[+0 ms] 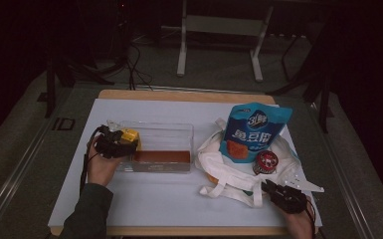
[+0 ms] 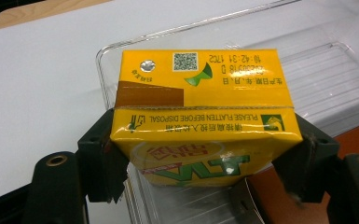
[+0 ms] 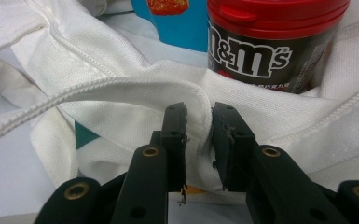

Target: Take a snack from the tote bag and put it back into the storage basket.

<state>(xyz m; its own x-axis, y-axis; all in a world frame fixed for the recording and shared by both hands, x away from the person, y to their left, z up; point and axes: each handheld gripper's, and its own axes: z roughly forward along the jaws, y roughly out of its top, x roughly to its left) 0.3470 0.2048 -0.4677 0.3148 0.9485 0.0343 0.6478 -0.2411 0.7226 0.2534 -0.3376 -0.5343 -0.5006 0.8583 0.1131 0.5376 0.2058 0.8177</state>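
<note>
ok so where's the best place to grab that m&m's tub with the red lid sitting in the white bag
Probably by its dark cylindrical body just under the red lid, coming from above or from the open near side. The red-lidded m&m's tub stands upright in the white cloth bag, with the blue snack pouch close behind it and cloth folded around its base, so only the upper part is free for the tongs.

Left claw [image 1: 122, 143] wide, right claw [image 1: 267, 186] pinched.
</note>
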